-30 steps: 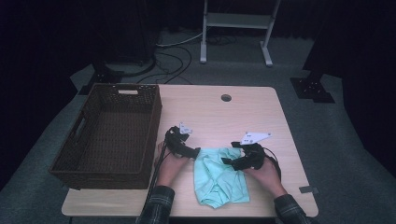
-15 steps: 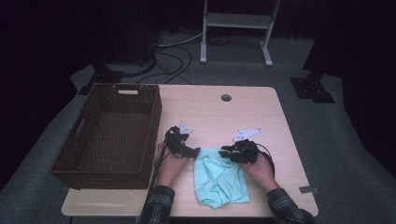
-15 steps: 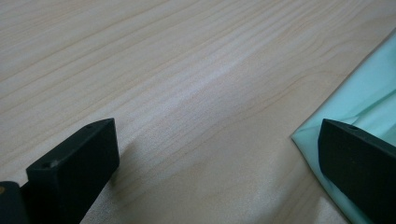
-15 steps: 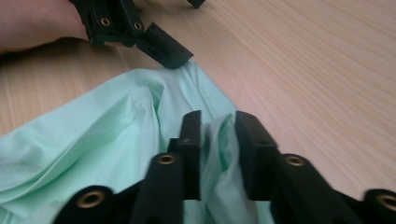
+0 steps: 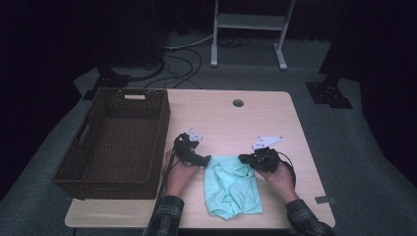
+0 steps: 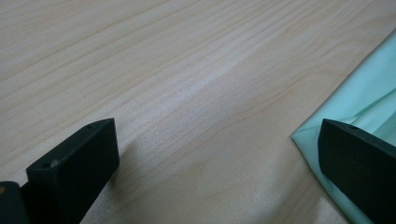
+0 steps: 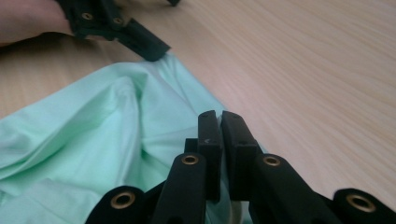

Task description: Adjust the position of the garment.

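A mint green cloth (image 5: 231, 189) lies crumpled on the wooden table (image 5: 246, 128), near its front edge. My right gripper (image 5: 245, 159) is at the cloth's far right corner. In the right gripper view its jaws have just been closing, and the gripper (image 7: 219, 133) is now shut on a fold of the cloth (image 7: 79, 135). My left gripper (image 5: 205, 160) rests at the far left corner. Seen from its own camera, the left gripper (image 6: 215, 163) is open wide, with bare table between the jaws and one jaw lying on the cloth's edge (image 6: 373, 107). The left gripper (image 7: 140, 44) also appears beyond the cloth.
A large dark wicker basket (image 5: 160, 128) stands on the table's left half, close beside the left hand. A round hole (image 5: 238, 103) sits in the table's far middle. Cables and a metal stand (image 5: 248, 19) are on the floor behind.
The right gripper has shifted a little left and away, onto the cloth's far right corner. The left hand and the cloth's bulk have stayed put.
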A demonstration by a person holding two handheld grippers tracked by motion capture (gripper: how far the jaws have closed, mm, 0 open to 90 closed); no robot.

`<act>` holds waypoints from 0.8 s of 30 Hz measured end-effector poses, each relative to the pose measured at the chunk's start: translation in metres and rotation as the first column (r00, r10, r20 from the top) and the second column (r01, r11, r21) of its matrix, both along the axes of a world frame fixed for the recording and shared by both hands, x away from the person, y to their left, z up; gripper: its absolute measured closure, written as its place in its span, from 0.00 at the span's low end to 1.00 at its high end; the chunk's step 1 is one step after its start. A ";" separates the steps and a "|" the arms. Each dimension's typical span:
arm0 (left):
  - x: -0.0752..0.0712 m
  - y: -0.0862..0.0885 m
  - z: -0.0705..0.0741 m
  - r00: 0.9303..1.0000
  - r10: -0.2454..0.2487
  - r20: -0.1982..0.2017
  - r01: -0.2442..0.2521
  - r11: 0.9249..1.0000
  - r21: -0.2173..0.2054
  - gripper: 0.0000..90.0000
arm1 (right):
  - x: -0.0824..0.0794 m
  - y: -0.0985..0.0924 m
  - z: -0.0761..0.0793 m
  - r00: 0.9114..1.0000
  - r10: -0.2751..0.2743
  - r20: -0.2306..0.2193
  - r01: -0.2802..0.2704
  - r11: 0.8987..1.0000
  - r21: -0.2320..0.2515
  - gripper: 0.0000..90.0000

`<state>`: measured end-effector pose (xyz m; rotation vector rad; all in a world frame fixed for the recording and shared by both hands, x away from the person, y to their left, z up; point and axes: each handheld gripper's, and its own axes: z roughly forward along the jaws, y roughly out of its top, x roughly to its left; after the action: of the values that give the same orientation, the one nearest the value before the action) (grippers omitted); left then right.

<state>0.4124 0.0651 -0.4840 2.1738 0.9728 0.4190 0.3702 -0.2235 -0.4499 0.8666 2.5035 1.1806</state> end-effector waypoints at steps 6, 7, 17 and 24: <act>0.000 0.000 0.000 1.000 0.000 0.000 0.000 1.000 0.001 0.00 | 0.004 -0.016 -0.006 0.995 -0.096 -0.005 0.096 0.995 -0.013 0.96; 0.000 0.000 0.000 1.000 0.000 0.000 0.000 1.000 0.001 0.00 | 0.005 -0.018 -0.008 0.994 -0.108 -0.009 0.108 0.994 -0.018 0.96; 0.000 0.000 0.000 1.000 0.002 0.000 -0.002 1.000 0.000 0.00 | 0.009 -0.019 -0.021 0.990 -0.136 -0.025 0.135 0.990 -0.042 0.81; 0.000 0.000 0.000 1.000 0.001 0.000 -0.001 1.000 0.001 0.00 | 0.003 -0.024 0.000 0.989 -0.149 0.011 0.148 0.988 0.053 0.67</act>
<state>0.4124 0.0651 -0.4840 2.1740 0.9742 0.4203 0.3735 -0.2479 -0.4496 1.0335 2.3595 1.2036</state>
